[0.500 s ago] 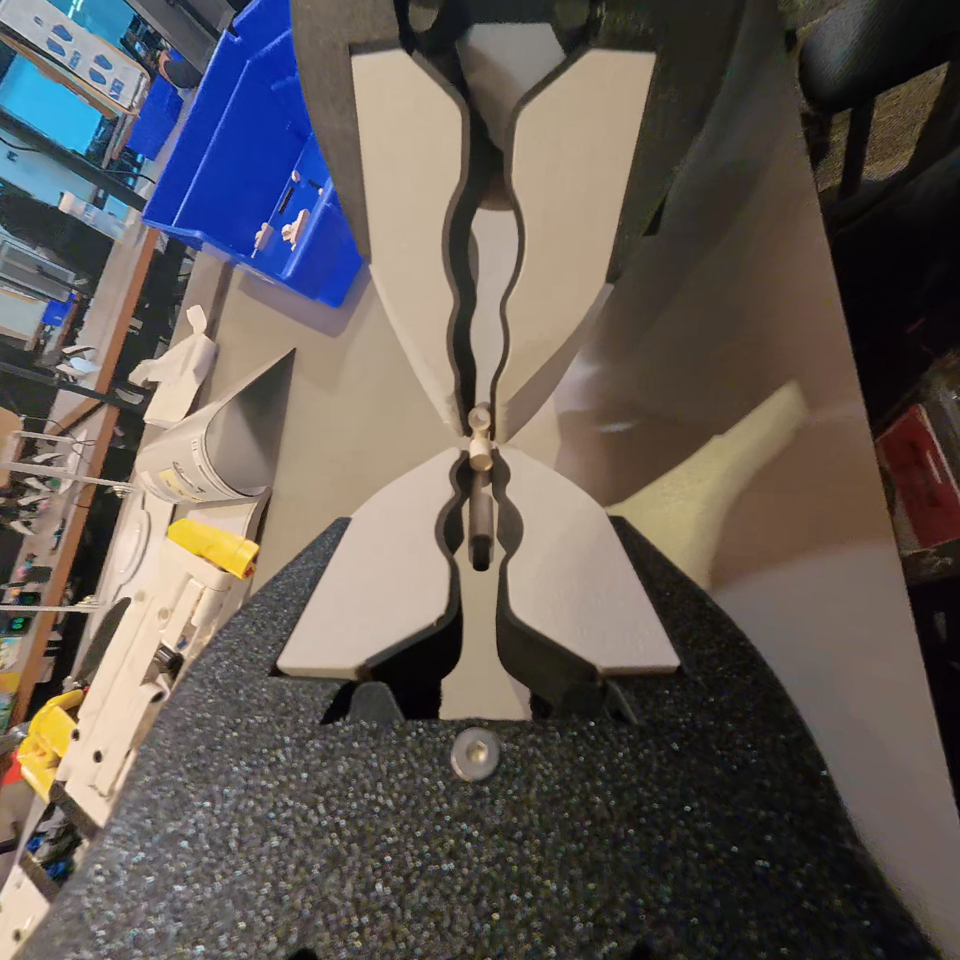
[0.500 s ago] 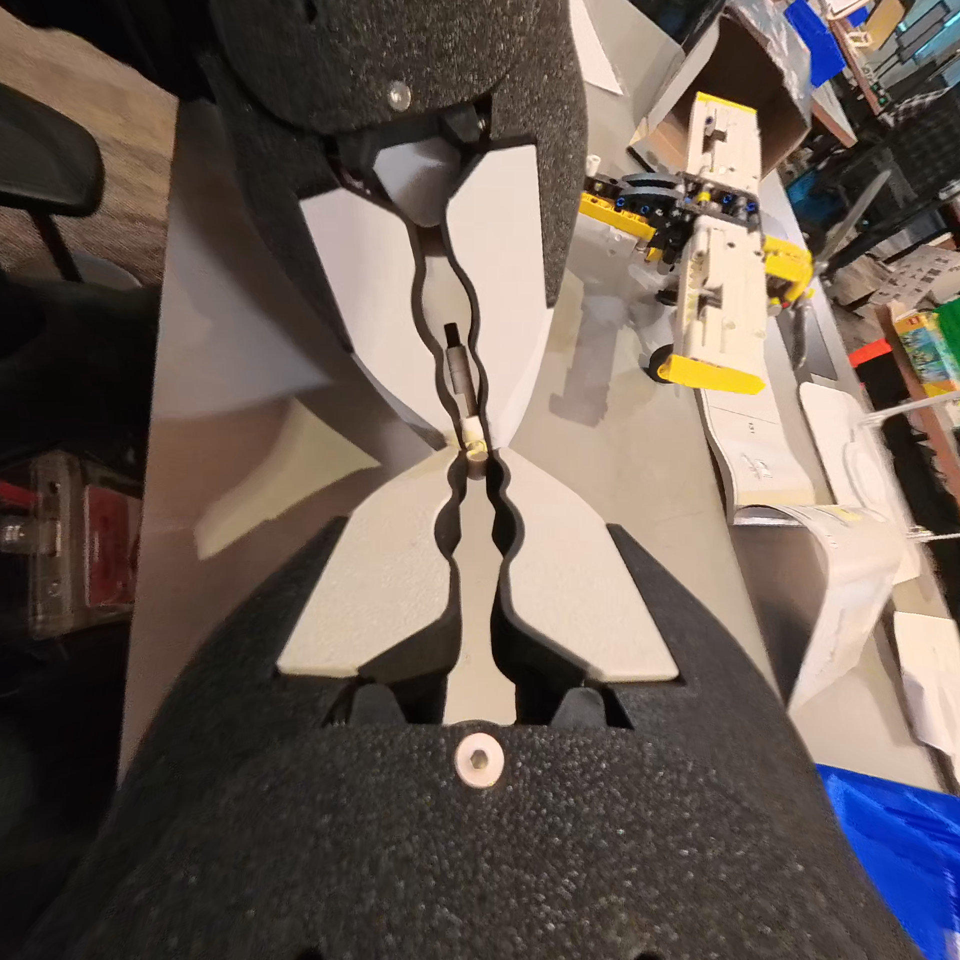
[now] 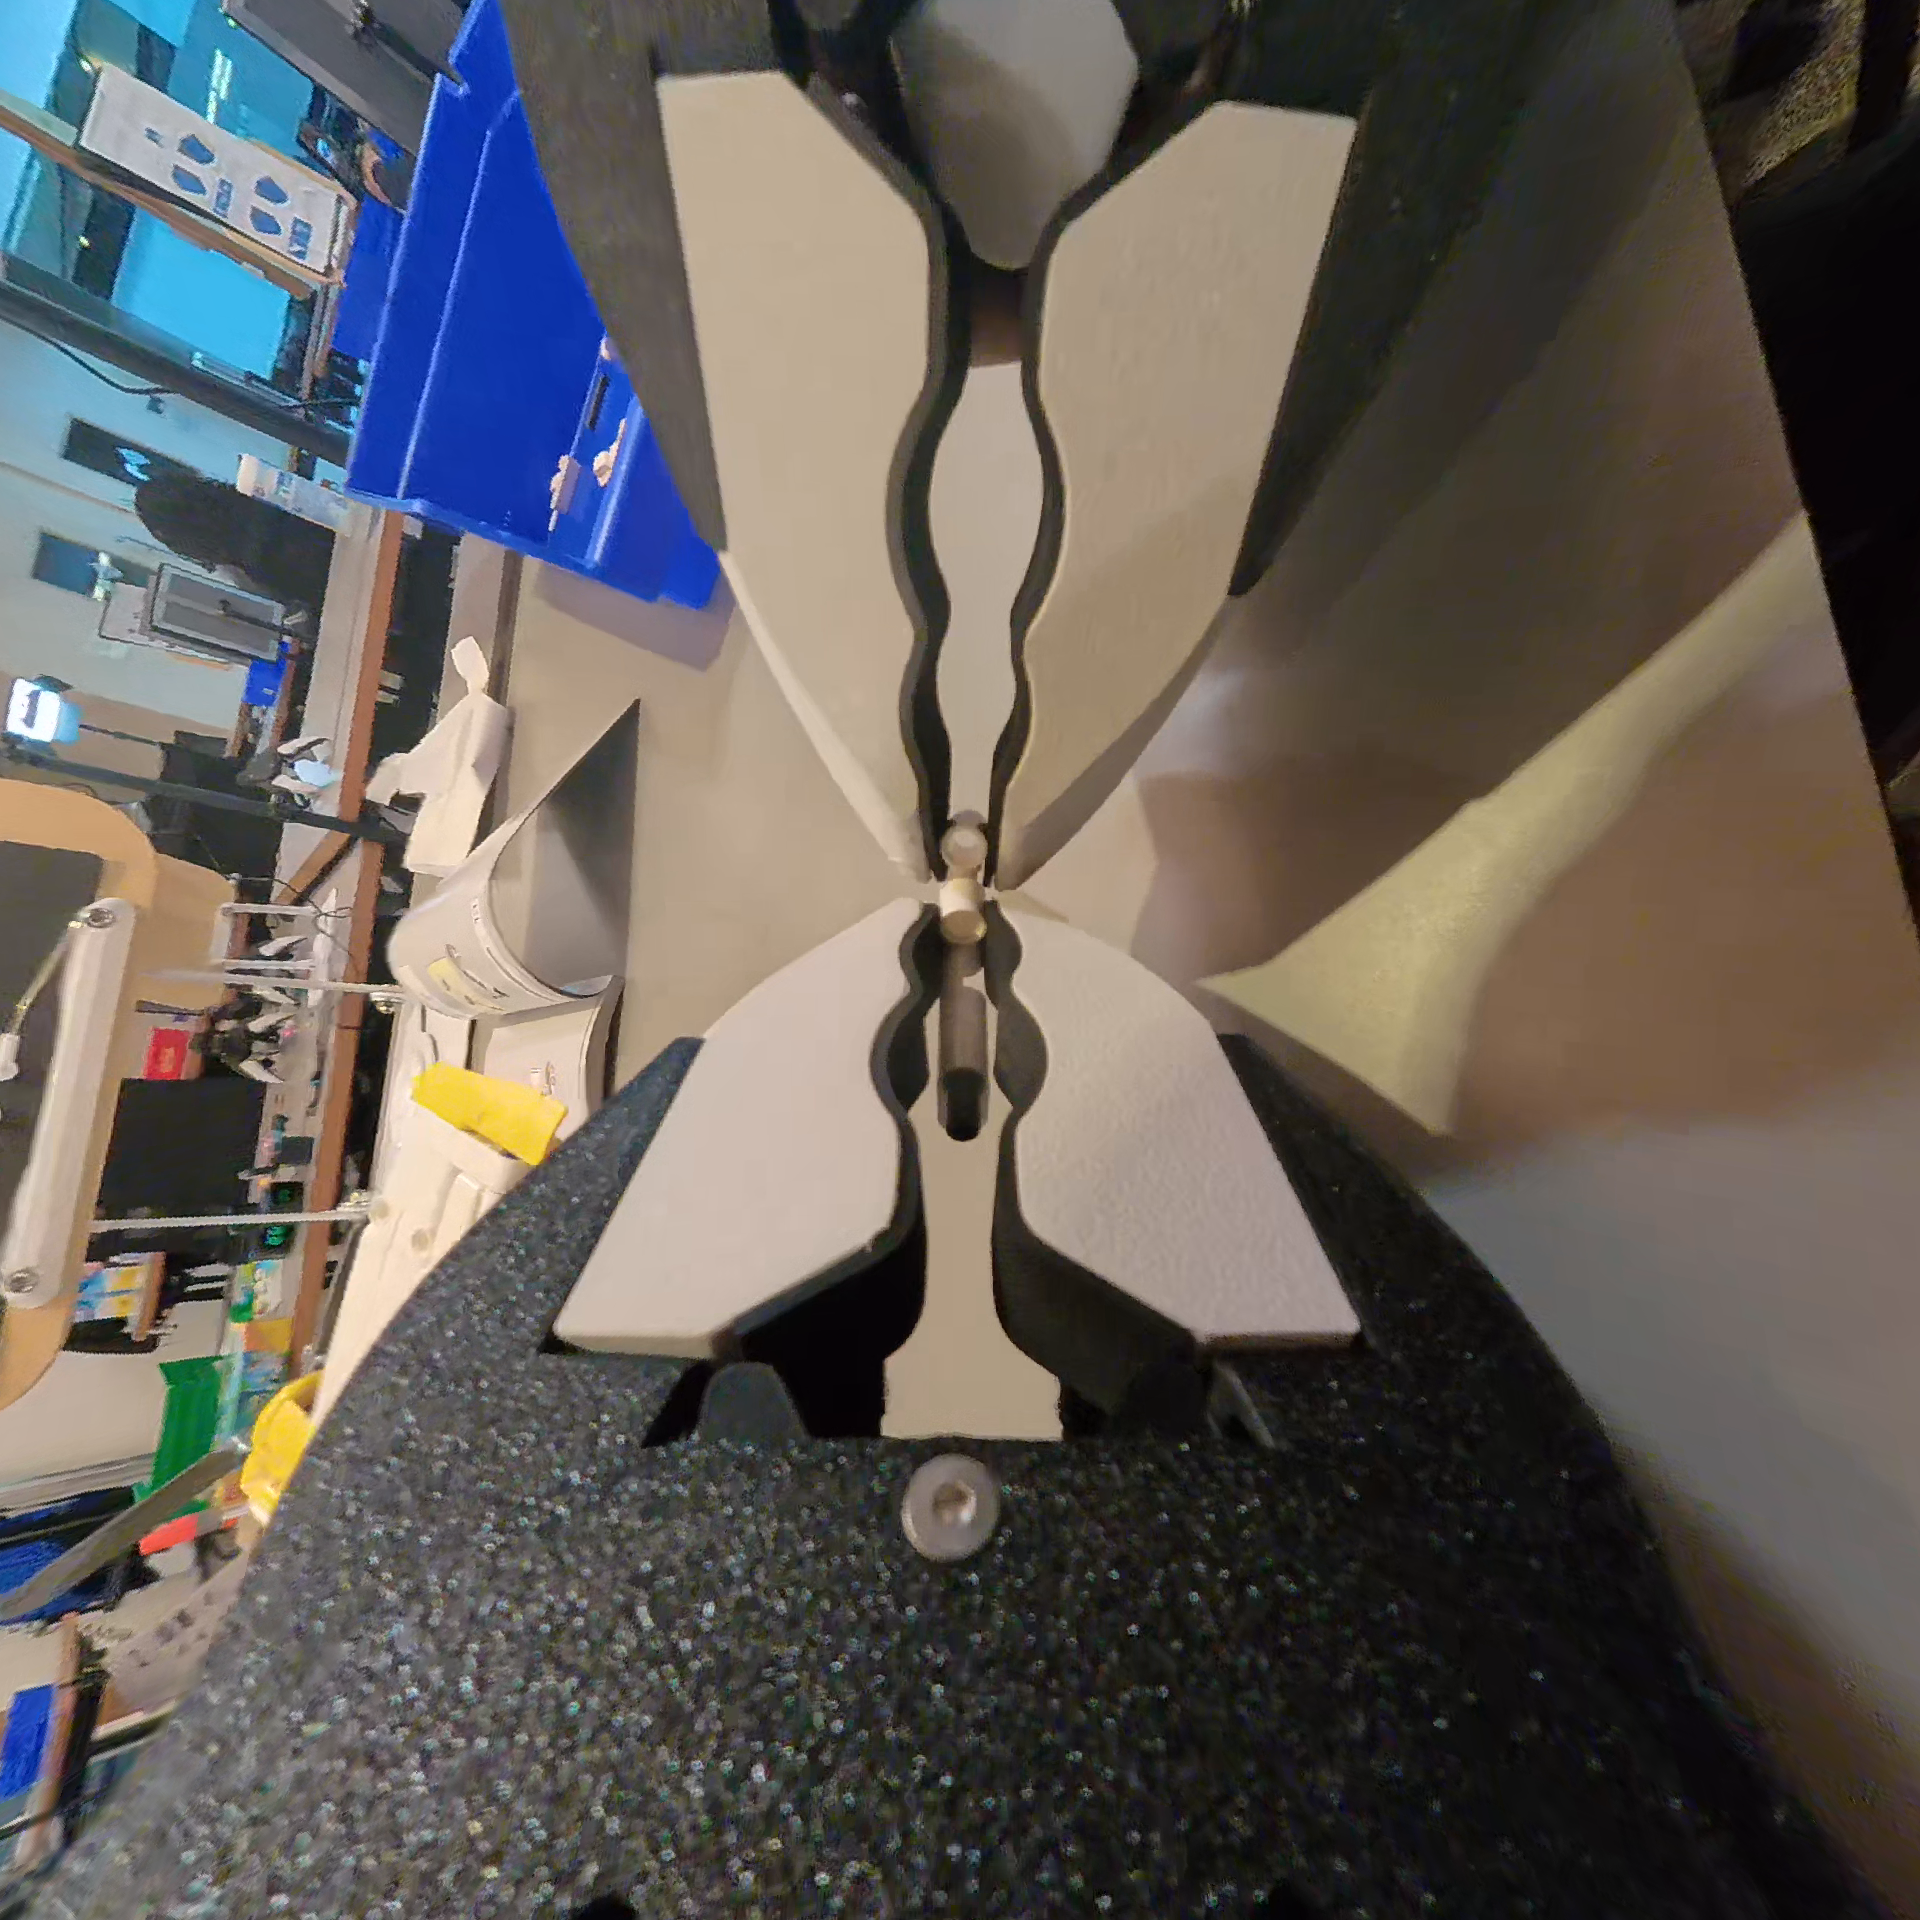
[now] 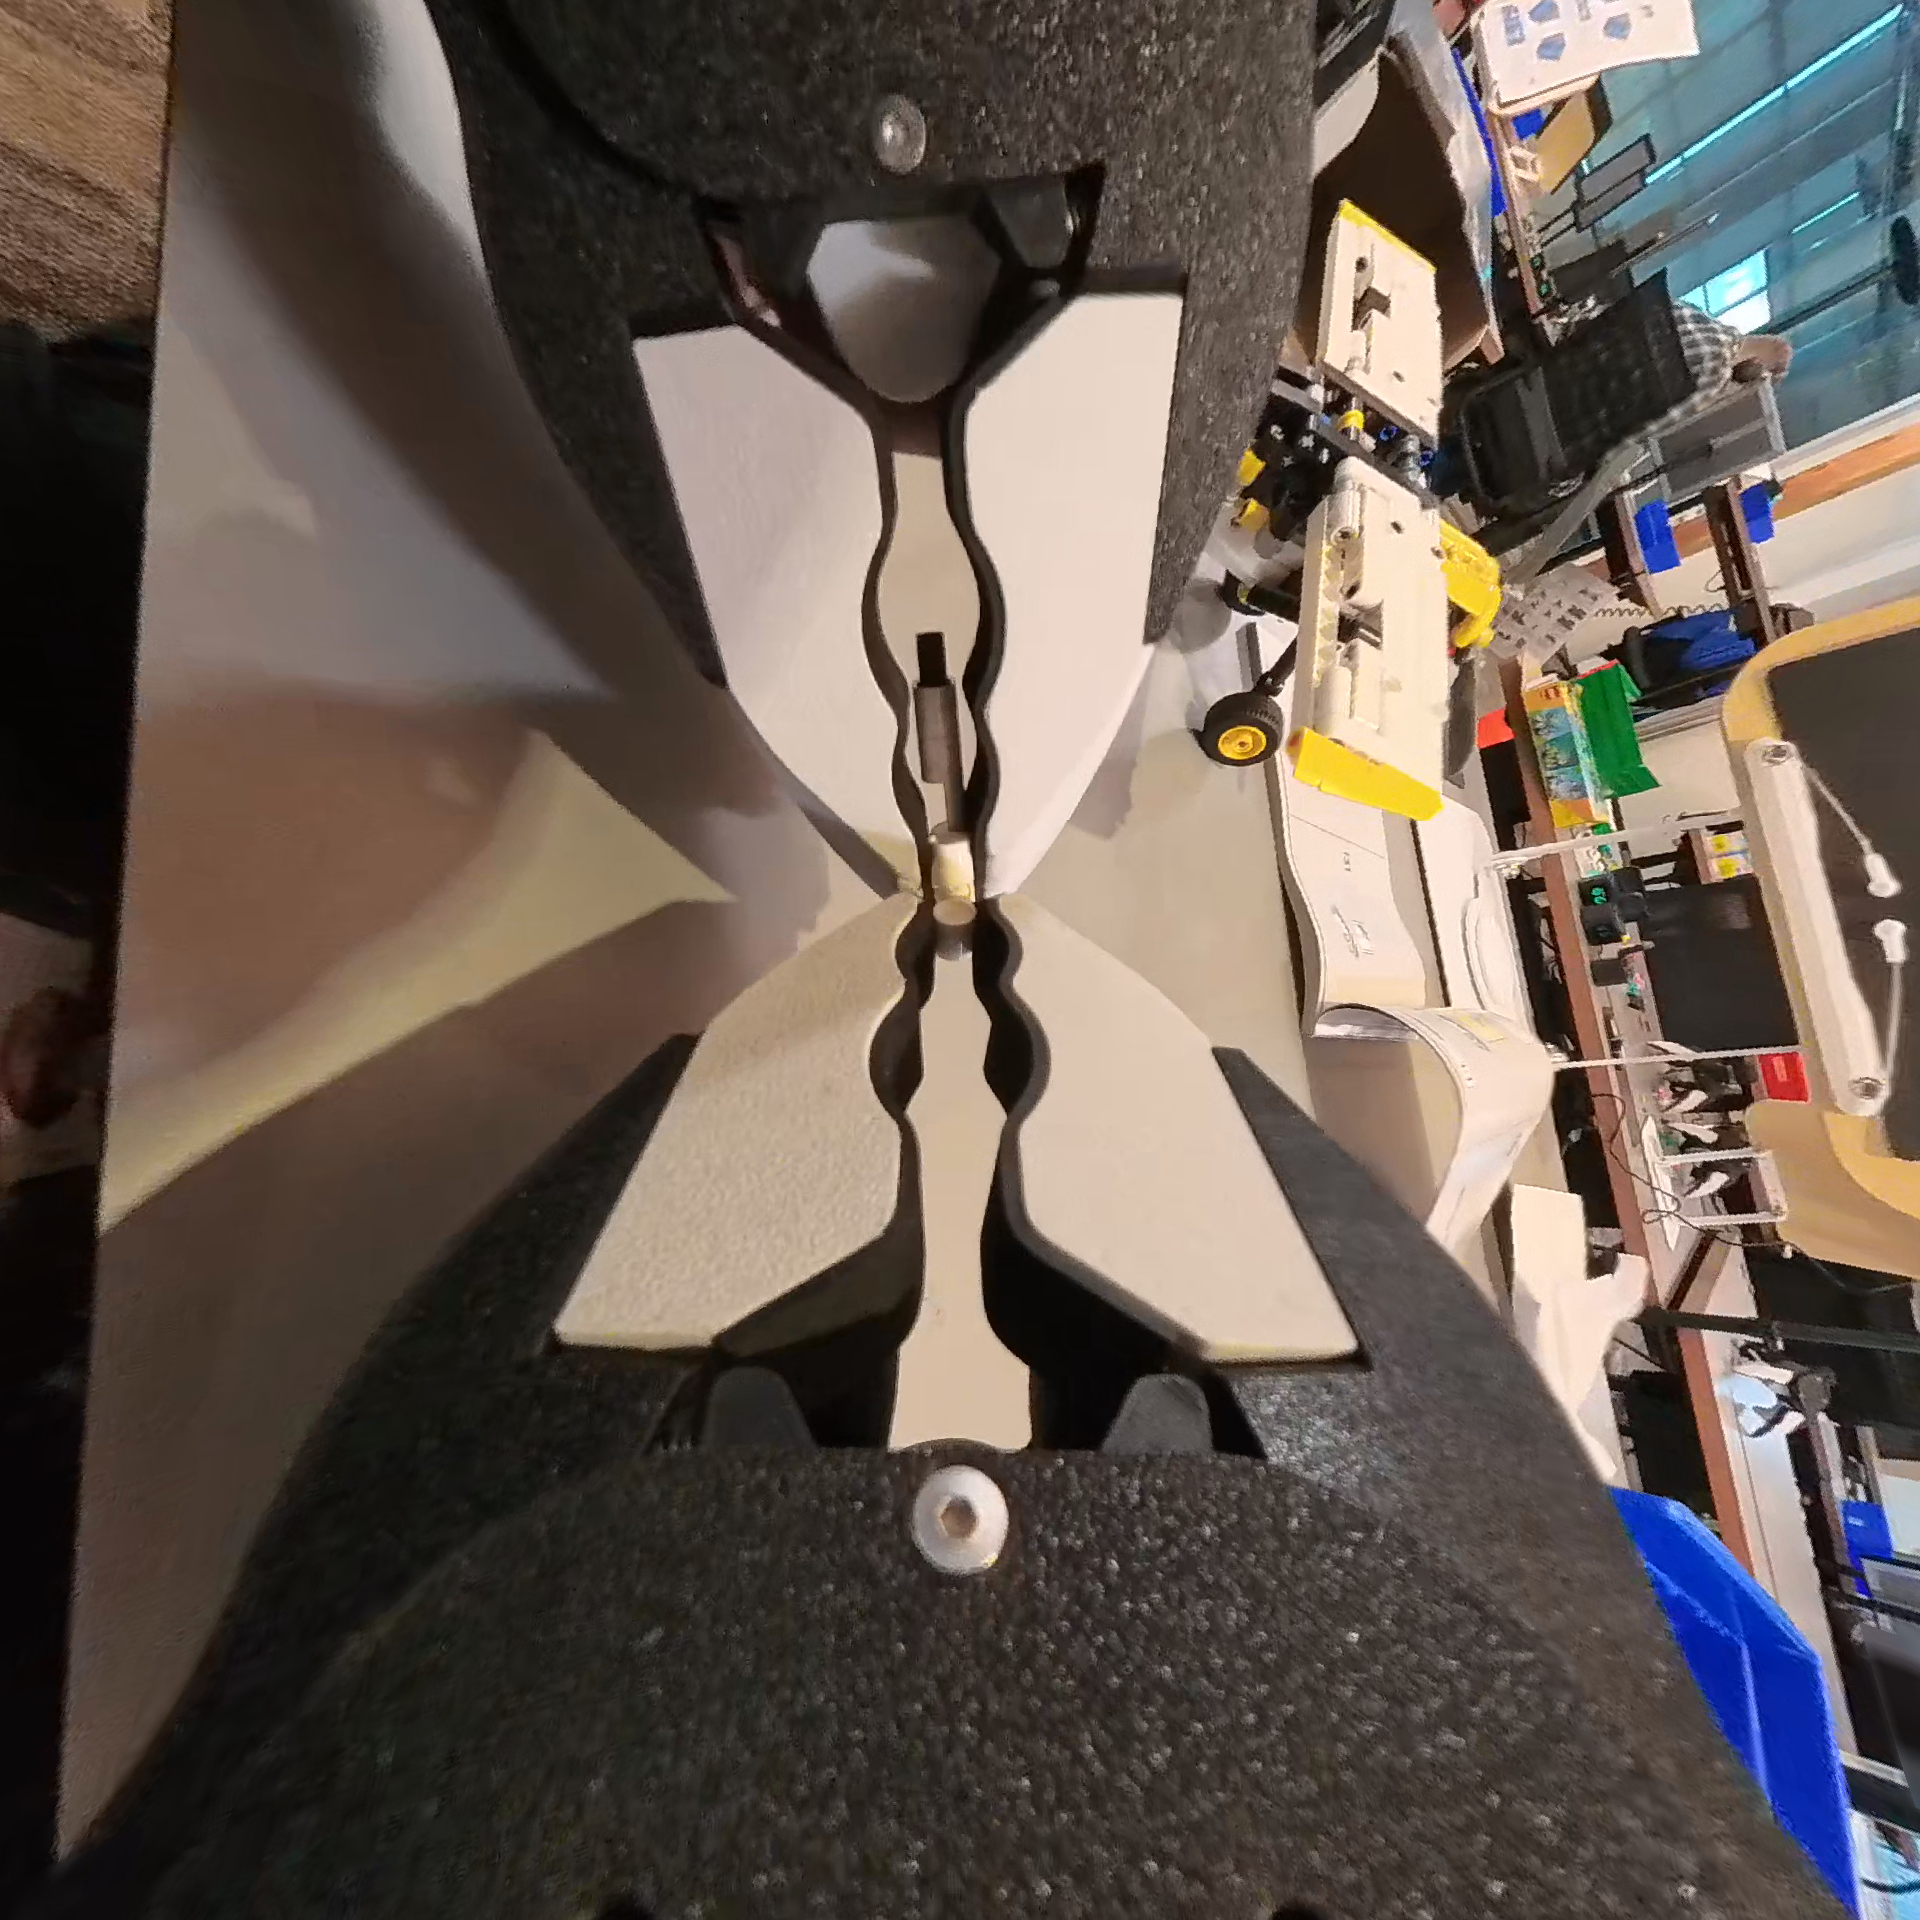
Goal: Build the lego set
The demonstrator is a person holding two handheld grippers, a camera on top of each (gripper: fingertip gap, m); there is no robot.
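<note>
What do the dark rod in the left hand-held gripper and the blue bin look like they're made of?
The dark rod looks like matte grey plastic, possibly metal: smooth, dull, stepped cylinder, with a pale sleeve at its tip. The blue bin looks like glossy moulded plastic: uniform colour, thin ribbed walls.

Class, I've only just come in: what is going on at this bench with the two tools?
Two tools meet tip to tip above a grey table. The left hand-held gripper is shut on a dark axle whose front end carries a pale bush. The right hand-held gripper pinches a short grey peg at its tips. The two parts sit end to end. A white and yellow brick model and a blue bin lie nearby.
</note>
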